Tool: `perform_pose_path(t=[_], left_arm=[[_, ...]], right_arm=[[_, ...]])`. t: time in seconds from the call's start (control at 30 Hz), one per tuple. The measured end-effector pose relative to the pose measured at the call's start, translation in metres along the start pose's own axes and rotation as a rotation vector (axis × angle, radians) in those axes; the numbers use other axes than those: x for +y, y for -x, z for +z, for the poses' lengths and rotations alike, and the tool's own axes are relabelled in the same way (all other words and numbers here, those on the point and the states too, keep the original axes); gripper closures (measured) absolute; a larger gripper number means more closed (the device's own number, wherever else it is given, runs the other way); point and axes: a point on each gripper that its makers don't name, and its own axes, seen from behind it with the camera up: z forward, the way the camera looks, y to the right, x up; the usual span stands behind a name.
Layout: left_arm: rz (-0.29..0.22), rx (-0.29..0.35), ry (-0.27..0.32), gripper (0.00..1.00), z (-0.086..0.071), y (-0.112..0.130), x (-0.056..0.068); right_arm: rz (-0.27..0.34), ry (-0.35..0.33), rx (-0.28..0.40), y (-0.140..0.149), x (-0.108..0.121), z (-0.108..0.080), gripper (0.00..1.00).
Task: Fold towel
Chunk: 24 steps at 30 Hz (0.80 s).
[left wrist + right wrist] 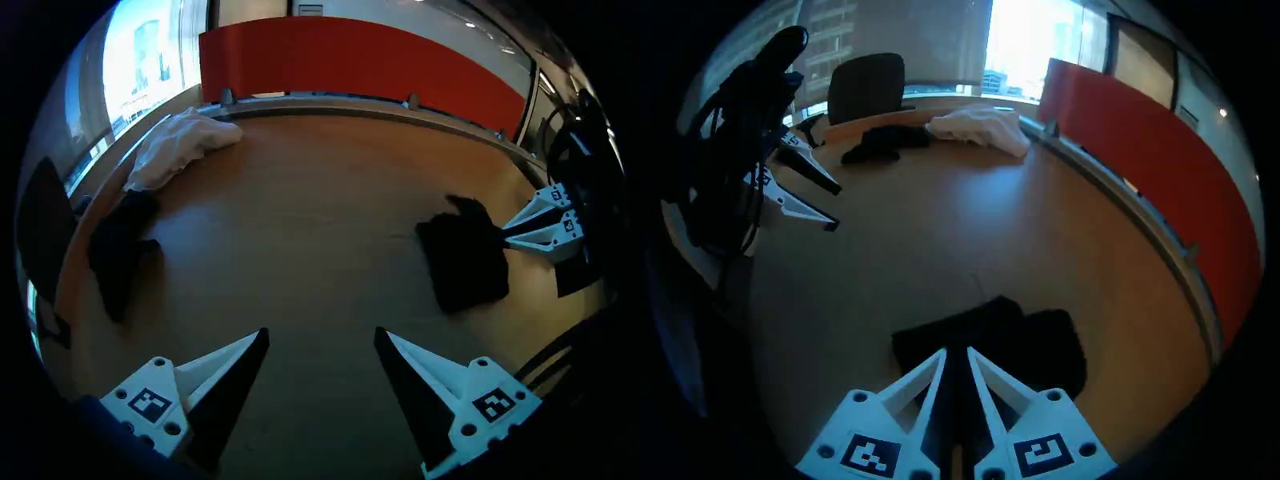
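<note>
We count three cloths: black towel (464, 256) (right gripper (506, 234) closed on its edge), dark cloth (120, 248) at nine o'clock, white cloth (180, 144) at ten. Left gripper (320, 336) gapes wide, empty, and the middle of the table (320, 216) is bare.

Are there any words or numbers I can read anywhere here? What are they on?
No words or numbers can be read anywhere.
On the left gripper: square black-and-white markers, patterns only, no letters.
On the right gripper, closed on the black towel: the same kind of patterns, no letters.
On the red panel and the table: nothing written.
</note>
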Motion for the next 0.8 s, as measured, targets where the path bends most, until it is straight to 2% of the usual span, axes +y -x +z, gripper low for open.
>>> perform_pose_path(t=[0.2,0.37,0.4,0.53,0.63,0.8], left_arm=[[-0.009,-0.001,-0.002,0.02,0.000,0.001,-0.005],[-0.004,0.002,0.001,0.02,0.000,-0.001,-0.004],[-0.003,0.002,0.002,0.02,0.000,-0.001,-0.004],[-0.001,0.003,0.003,0.02,0.001,-0.002,-0.002],[0.001,0.004,0.005,0.02,0.001,-0.003,-0.001],[0.005,0.004,0.004,0.02,0.001,-0.003,0.000]], right_arm=[[0.010,-0.010,-0.008,0.002,-0.002,0.003,0.90],[0.014,-0.009,-0.012,0.004,-0.002,0.002,0.89],[0.014,-0.008,-0.014,0.004,-0.002,0.002,0.86],[0.016,0.000,-0.025,0.010,-0.001,0.001,0.33],[0.016,0.009,-0.027,0.013,-0.001,0.001,0.29],[0.030,0.014,-0.023,0.016,0.000,-0.001,0.27]])
